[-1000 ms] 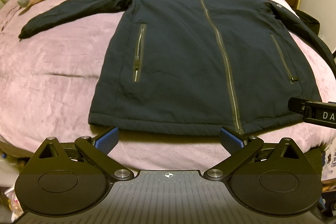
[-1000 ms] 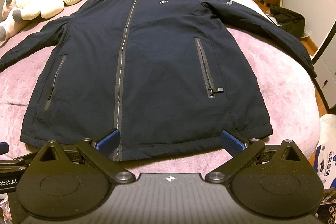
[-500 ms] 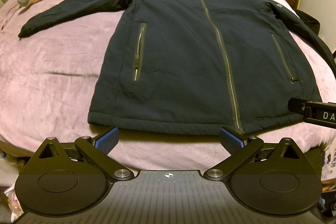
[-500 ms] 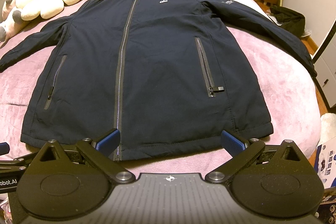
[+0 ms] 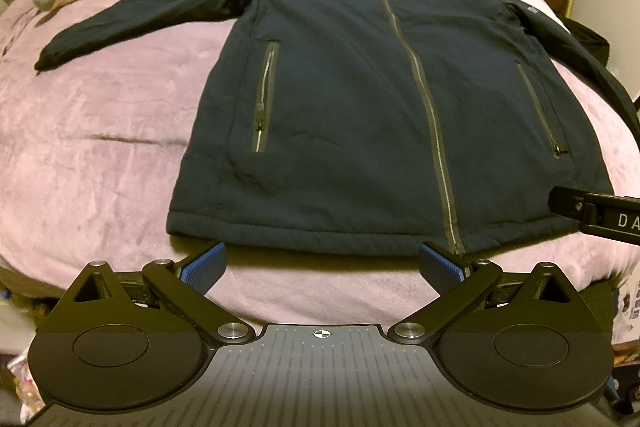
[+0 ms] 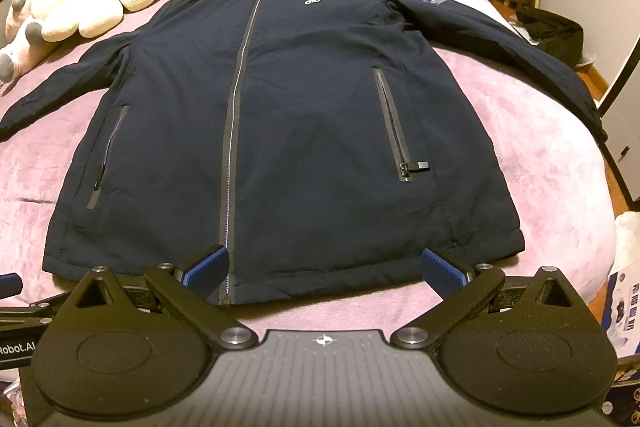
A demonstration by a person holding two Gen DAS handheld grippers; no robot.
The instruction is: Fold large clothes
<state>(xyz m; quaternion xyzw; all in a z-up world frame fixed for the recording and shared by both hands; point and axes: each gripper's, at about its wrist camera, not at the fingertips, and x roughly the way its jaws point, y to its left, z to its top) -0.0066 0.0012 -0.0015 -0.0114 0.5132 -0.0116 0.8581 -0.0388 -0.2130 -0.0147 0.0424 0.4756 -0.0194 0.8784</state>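
Pink bed (image 5: 100,155) holds flat jacket (image 5: 360,99); both grippers gape

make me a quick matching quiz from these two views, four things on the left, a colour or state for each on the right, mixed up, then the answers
Things:
1. jacket
2. blanket
3. plush toys
4. left gripper

Colour or state:
A. cream and pale pink, at the head of the bed
B. open, holding nothing
C. dark navy, zipped, spread flat with sleeves out
D. mauve, covering the bed

Pairs: 1-C, 2-D, 3-A, 4-B
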